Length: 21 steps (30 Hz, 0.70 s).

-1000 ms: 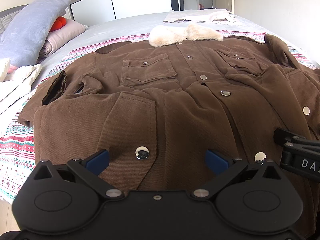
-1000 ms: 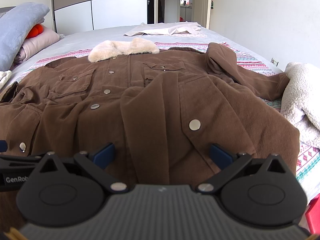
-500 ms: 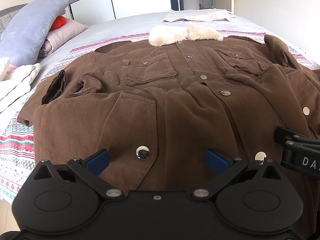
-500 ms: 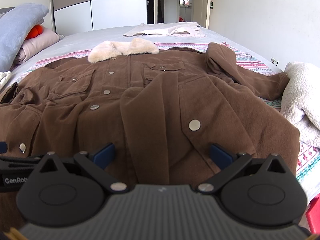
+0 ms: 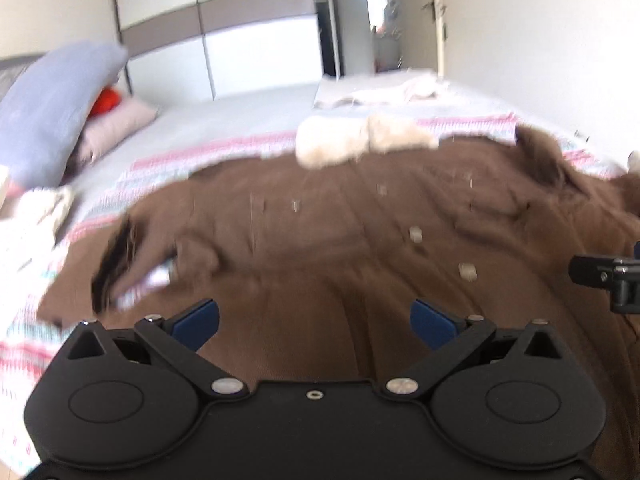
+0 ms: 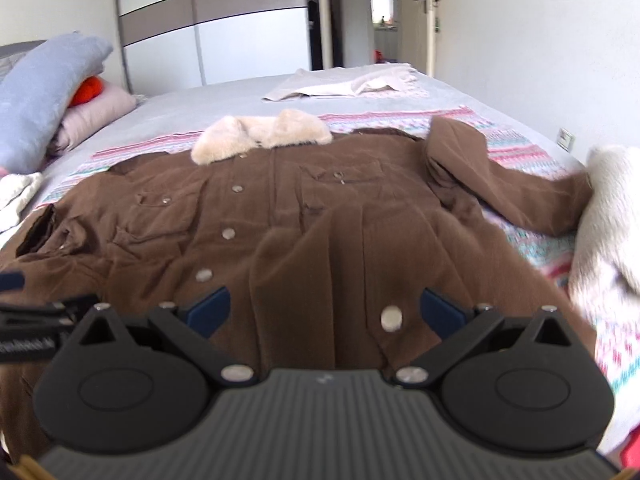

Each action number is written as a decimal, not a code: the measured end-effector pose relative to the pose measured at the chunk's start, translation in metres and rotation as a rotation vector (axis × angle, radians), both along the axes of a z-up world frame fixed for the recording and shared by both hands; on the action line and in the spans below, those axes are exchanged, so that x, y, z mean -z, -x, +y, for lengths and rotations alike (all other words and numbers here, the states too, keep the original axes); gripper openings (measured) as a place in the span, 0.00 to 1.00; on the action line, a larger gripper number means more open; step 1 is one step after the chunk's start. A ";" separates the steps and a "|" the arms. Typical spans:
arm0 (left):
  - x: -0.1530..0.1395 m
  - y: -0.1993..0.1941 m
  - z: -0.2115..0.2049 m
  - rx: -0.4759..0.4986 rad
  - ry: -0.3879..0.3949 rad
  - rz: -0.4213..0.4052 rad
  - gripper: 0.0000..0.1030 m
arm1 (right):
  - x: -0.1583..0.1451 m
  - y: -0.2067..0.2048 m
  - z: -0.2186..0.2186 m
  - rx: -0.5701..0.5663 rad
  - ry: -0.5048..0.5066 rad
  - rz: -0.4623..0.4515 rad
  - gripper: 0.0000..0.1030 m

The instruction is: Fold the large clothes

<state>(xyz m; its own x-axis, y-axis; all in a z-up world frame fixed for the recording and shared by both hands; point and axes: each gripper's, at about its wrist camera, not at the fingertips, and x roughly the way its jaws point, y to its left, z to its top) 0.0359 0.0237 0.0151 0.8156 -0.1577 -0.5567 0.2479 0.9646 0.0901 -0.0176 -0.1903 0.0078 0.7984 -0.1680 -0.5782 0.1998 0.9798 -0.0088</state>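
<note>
1. A large brown corduroy jacket (image 6: 312,216) with a cream fleece collar (image 6: 260,138) lies face up and buttoned, spread across the middle of a bed (image 6: 224,96). The collar points toward the far edge of the bed and the hem lies at the near edge.
2. The left claw (image 5: 314,320) hovers over the hem with its blue-tipped fingers (image 5: 196,318) spread wide, holding nothing. This view is blurred.
3. The right claw (image 6: 326,310) hangs beside it over the hem, also spread wide and empty, with a metal snap button (image 6: 391,317) showing between its fingers.
4. One sleeve (image 6: 508,184) lies crumpled toward the right edge of the bed, beside a white fluffy blanket (image 6: 608,216). The other sleeve's cuff (image 6: 38,228) rests near the left edge.
5. The jacket looks thick, soft and fairly heavy. It will probably sag and drag rather than slide.
6. A likely good hold is the hem, one claw at each near corner, pinching all layers away from the snaps.
7. A blue-grey pillow (image 6: 44,92) sits at the far left corner, and a pale folded garment (image 6: 344,86) lies at the far edge.
</note>
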 end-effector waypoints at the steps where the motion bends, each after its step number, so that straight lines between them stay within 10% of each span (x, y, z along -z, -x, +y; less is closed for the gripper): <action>1: -0.004 -0.007 0.006 0.007 0.003 -0.023 1.00 | -0.005 -0.007 -0.002 -0.016 0.013 0.011 1.00; 17: 0.008 -0.221 0.132 -0.067 -0.152 0.007 1.00 | -0.026 -0.162 -0.004 -0.217 0.067 0.131 1.00; 21: 0.022 -0.282 0.153 -0.052 -0.071 0.056 1.00 | -0.024 -0.216 -0.029 -0.239 0.047 0.124 1.00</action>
<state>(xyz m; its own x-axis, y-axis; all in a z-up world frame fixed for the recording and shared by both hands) 0.3182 0.1769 -0.0069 0.7888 -0.0748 -0.6101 0.2047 0.9679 0.1459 0.1986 -0.2193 0.0322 0.7425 -0.0121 -0.6698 -0.0423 0.9970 -0.0650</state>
